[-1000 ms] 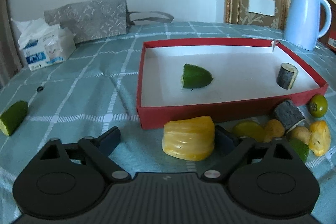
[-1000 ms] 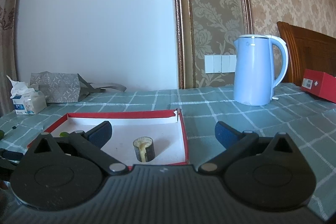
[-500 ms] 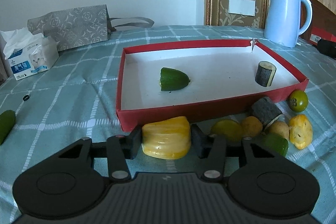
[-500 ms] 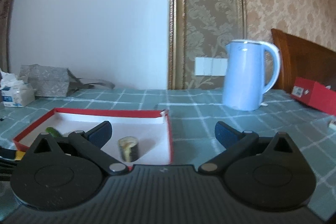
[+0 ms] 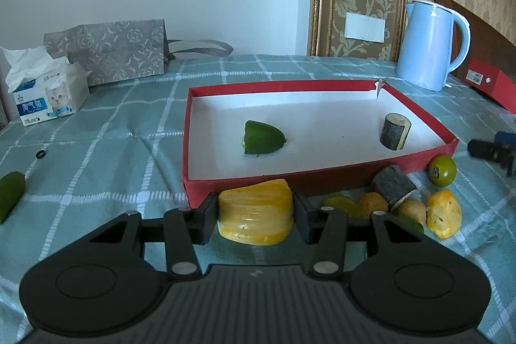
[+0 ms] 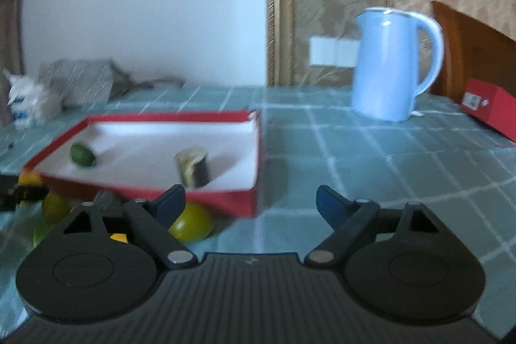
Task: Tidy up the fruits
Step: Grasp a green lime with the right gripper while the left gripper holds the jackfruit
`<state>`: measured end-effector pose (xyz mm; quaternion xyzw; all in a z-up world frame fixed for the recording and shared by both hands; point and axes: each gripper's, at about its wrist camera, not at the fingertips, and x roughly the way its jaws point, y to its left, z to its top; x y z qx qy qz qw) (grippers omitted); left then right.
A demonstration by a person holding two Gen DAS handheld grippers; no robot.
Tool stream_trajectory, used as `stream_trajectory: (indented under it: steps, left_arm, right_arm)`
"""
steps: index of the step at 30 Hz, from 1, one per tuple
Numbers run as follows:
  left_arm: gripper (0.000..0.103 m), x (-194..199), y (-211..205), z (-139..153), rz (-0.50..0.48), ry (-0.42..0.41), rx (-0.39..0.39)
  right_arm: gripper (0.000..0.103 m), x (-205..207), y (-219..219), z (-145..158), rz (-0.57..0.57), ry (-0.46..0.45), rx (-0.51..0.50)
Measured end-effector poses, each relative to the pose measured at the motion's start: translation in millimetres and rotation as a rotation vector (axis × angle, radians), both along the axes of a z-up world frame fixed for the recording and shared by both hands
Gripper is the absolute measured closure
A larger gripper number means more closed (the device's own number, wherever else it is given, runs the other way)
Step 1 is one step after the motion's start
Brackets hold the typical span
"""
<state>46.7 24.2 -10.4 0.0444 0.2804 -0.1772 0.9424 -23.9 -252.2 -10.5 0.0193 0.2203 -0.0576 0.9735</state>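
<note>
The left gripper is pinched on the yellow fruit piece, a black pad pressed against each of its sides, just in front of the near wall of the red box, which serves here as the landmark. Inside the box a green fruit half lies near the middle and a dark-skinned cut piece stands toward its right end; the remaining loose fruits cluster against the outside of the near wall toward the box's right corner, among them a round green fruit. The step in hand looks like the pick-up of the yellow piece; the next move probably calls for a lift clear of the near wall, a carry over it and a release on the white floor. The right gripper stands spread with nothing between its fingers, over the cloth just off the box's right corner, a green fruit beside its left finger; its view is blurred. Against the earlier frames, the left jaws have closed from wide apart onto the yellow piece, and the right jaws have just been closing a little, with nothing between them, while that gripper has dipped toward the loose fruits, which its view now takes in.
</note>
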Motion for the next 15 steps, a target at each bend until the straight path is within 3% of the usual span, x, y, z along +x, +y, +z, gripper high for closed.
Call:
stream_trajectory:
  steps: [7,15]
  left_arm:
    - [0.055,1,1,0,0.001,0.007,-0.01]
    - [0.055,2,3,0,0.003,0.016,-0.015]
  right_arm:
    - [0.04,12,15,-8,0.054,0.069,0.013]
    - [0.045,23,24,-14,0.117,0.113,0.044]
